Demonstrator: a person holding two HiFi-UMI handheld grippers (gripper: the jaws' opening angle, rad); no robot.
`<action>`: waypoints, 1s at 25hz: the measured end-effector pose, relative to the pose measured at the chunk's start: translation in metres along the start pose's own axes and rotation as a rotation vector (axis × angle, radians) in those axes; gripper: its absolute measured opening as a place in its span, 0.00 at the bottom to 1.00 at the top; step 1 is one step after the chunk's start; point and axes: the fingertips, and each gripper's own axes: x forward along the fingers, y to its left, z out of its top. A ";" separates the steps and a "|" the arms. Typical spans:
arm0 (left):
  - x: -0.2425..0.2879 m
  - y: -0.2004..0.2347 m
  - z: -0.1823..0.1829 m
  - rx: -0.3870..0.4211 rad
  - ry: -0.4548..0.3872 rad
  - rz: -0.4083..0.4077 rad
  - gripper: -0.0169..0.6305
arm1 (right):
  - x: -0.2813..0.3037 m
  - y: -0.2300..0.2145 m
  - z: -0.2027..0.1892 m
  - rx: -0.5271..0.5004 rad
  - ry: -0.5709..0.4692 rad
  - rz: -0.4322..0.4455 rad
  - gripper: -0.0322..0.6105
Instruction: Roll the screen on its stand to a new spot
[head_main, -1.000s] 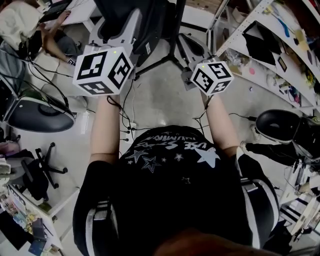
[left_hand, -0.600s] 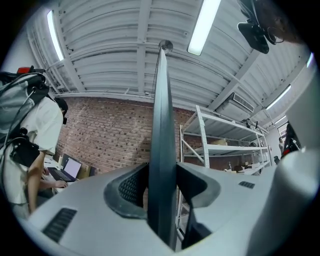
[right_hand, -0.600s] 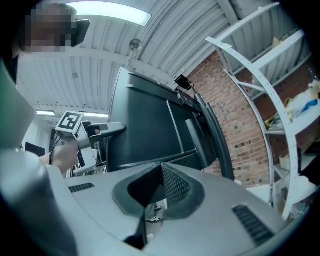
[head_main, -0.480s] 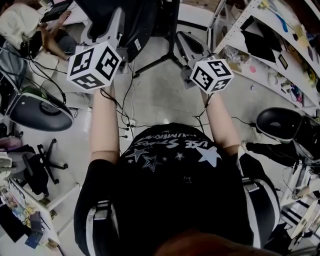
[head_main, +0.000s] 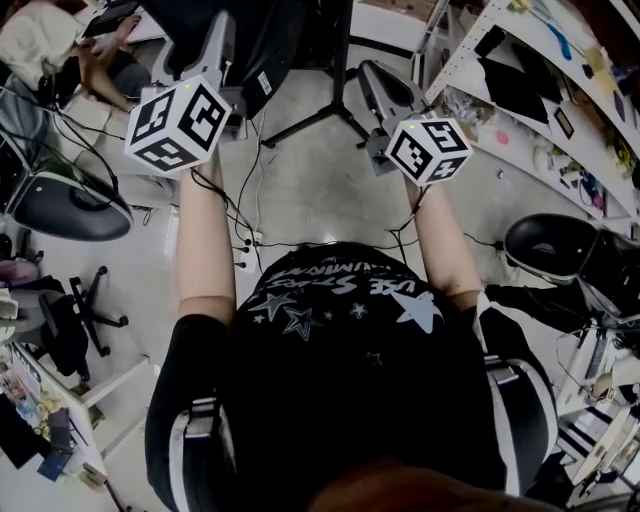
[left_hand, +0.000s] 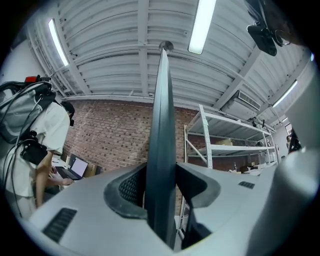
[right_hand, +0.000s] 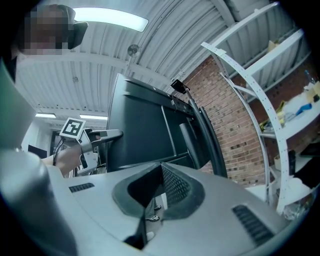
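Left gripper view: left gripper (left_hand: 161, 182) is closed on the large black flat screen (left_hand: 162, 110), which shows edge-on as a thin dark slab running up between the jaws. Left ribbed pad (left_hand: 131, 186) lies flat against the panel. The right pad's contact is in shadow and hard to read. Jaws stand fairly wide, set by the panel's thickness. Screen face not visible from here. Behind are a red brick wall (left_hand: 110, 135) and grey metal shelving (left_hand: 227, 142).

Head view: the screen is at top centre, cut off by the frame's upper edge. Black stand legs (head_main: 318, 118) spread on the pale floor (head_main: 320, 190) below it; wheels not discernible. Left gripper is at the screen's left edge. Right gripper is beside the stand on the right, apart from the screen.

Right gripper view: right gripper (right_hand: 160, 170) has its tips together with nothing between them. A slit lower down shows only floor. The screen's dark panel stands ahead, untouched.
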 end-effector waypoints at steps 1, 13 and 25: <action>-0.001 -0.003 -0.001 0.000 0.005 0.002 0.33 | -0.004 -0.001 -0.001 0.004 0.002 0.003 0.06; -0.020 -0.058 -0.005 0.003 -0.001 -0.002 0.32 | -0.061 -0.018 -0.007 0.032 0.012 0.005 0.06; -0.066 -0.116 0.004 0.007 -0.015 0.013 0.32 | -0.137 -0.022 0.003 0.013 0.034 0.020 0.06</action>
